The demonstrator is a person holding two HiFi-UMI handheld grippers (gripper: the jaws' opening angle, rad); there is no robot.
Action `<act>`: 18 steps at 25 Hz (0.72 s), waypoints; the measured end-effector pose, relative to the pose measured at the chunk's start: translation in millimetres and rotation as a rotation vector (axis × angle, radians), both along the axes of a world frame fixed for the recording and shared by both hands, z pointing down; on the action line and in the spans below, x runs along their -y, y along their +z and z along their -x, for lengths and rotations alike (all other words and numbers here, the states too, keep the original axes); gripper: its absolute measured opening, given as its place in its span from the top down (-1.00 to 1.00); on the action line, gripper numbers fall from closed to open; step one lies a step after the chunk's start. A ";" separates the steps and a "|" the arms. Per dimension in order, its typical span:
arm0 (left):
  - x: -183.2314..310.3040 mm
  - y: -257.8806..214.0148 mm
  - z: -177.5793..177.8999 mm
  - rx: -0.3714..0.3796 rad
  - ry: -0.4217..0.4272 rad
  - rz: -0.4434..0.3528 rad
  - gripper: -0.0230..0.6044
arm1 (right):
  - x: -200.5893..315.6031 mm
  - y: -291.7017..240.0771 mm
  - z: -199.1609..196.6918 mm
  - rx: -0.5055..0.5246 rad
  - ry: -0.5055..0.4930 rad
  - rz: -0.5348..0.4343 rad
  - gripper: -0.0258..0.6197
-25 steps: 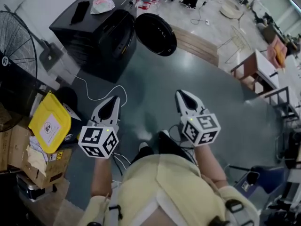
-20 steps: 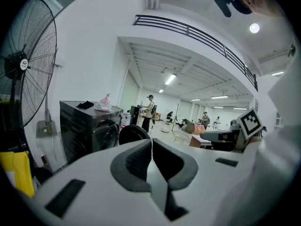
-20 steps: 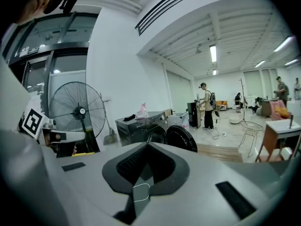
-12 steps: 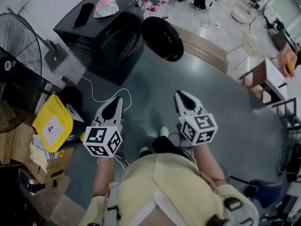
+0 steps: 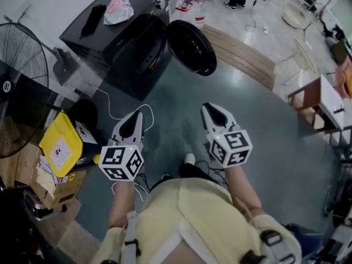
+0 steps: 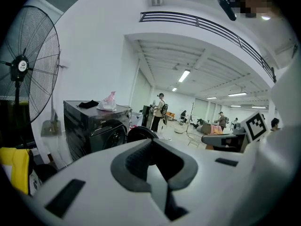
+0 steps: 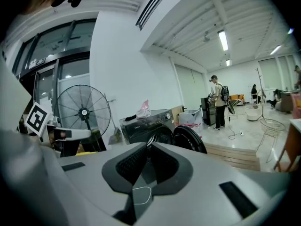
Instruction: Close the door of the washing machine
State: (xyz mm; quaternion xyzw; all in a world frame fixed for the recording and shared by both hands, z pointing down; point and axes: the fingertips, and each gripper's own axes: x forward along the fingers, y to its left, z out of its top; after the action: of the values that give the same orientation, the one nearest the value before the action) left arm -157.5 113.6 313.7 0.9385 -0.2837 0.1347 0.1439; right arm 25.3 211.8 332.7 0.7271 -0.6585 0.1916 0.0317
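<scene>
1. Head view: the black washing machine (image 5: 118, 37) stands at the upper left. Its round door (image 5: 191, 47) hangs swung open at the machine's right side, over the grey floor (image 5: 181, 98). The left tool (image 5: 137, 116) and the right tool (image 5: 209, 109) point toward the machine, well apart from it. Each has its jaws pressed together with nothing between them. A pink bag (image 5: 116, 7) and a dark cloth (image 5: 94, 18) lie on the machine's top. The fan (image 5: 16, 54) is cut off by the left edge. The wearer's pale top (image 5: 187, 219) hides the floor beneath the tools.
2. Left gripper view: the jaws meet at their tips and are empty. The tool's white body covers the lower half of the picture, so only the upper part of the machine and the top arc of the open door show above it. The inside of the drum is too dark to make out.
3. Right gripper view: the jaws are closed and empty. The door stands open just right of the machine, its lower part hidden behind the tool's body. A person (image 7: 217, 102) stands far behind, too small for detail.
</scene>
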 end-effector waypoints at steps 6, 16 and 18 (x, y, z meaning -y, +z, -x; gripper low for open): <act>4.8 14.4 -29.5 0.037 -0.012 0.012 0.90 | 14.1 14.0 -28.2 -0.009 -0.036 0.022 0.81; 46.7 29.3 -54.9 0.055 0.030 0.025 0.90 | 57.9 33.4 -47.0 0.012 -0.033 0.055 0.56; 61.0 32.0 -60.1 0.057 0.047 0.024 0.90 | 70.2 33.2 -49.3 0.007 -0.022 0.061 0.54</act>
State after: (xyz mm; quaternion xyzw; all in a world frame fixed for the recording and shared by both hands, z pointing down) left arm -97.4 52.6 345.7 0.9389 -0.2637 0.1681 0.1436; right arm 74.6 141.6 365.9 0.7178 -0.6604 0.2140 0.0536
